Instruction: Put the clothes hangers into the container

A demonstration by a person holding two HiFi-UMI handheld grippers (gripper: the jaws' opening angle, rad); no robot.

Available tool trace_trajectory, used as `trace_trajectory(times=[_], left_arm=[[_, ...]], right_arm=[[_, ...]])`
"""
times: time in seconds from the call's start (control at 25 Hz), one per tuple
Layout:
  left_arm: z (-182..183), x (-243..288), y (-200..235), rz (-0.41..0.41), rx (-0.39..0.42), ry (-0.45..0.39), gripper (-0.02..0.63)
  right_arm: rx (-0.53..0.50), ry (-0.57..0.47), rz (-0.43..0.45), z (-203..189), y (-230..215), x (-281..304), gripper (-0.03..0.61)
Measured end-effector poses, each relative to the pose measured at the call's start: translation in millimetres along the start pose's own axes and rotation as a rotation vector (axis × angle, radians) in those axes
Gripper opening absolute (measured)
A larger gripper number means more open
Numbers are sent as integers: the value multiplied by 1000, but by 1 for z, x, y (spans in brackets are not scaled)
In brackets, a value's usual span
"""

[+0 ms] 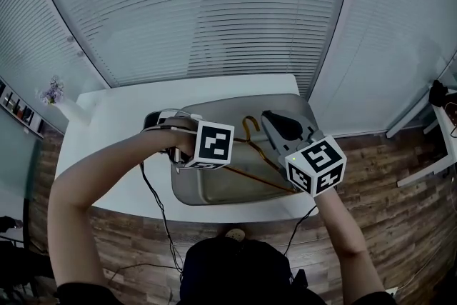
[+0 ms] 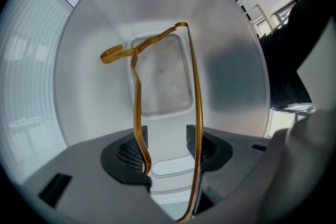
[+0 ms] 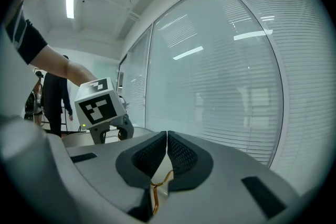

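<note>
A gold wire hanger (image 1: 249,126) hangs inside the grey container (image 1: 214,195) on the white table (image 1: 114,118). In the left gripper view the hanger (image 2: 193,86) runs away from me over the container's floor (image 2: 163,76), hook to the left. My left gripper (image 2: 167,139) is shut on its near end, one wire against each pad, jaws held apart. The marker cube (image 1: 214,144) hides those jaws from above. My right gripper (image 3: 167,136) has its pads together and hovers over the container's right side (image 1: 280,126). A bit of gold wire (image 3: 156,187) shows below its pads; whether it is pinched is unclear.
The container fills most of the table's near right half. Window blinds (image 1: 214,3) rise behind the table. A small plant (image 1: 51,91) stands off the table's far left corner. Cables (image 1: 153,189) trail down from the grippers. A person (image 3: 52,102) stands in the background.
</note>
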State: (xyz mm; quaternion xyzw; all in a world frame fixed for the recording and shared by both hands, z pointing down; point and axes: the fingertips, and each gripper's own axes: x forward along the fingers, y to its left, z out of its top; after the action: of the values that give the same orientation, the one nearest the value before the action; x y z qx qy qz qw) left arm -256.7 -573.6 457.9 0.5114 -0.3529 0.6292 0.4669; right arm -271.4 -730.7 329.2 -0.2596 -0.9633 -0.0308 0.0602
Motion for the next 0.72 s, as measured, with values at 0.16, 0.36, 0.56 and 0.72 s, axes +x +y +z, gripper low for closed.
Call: trace_trajectory(times=[0.16, 0.36, 0.56, 0.72], left_arm=[[-2, 7, -1, 10, 17, -1, 241], [-4, 12, -3, 1, 32, -12, 245], [-1, 21, -4, 14, 40, -11, 264], [3, 17, -2, 10, 45, -34, 321]], right_arm=[[9, 2, -7, -2, -1, 1, 29], [21, 11, -9, -7, 1, 4, 29], [23, 21, -9, -12, 2, 3, 31], [24, 22, -19, -14, 0, 1, 29]])
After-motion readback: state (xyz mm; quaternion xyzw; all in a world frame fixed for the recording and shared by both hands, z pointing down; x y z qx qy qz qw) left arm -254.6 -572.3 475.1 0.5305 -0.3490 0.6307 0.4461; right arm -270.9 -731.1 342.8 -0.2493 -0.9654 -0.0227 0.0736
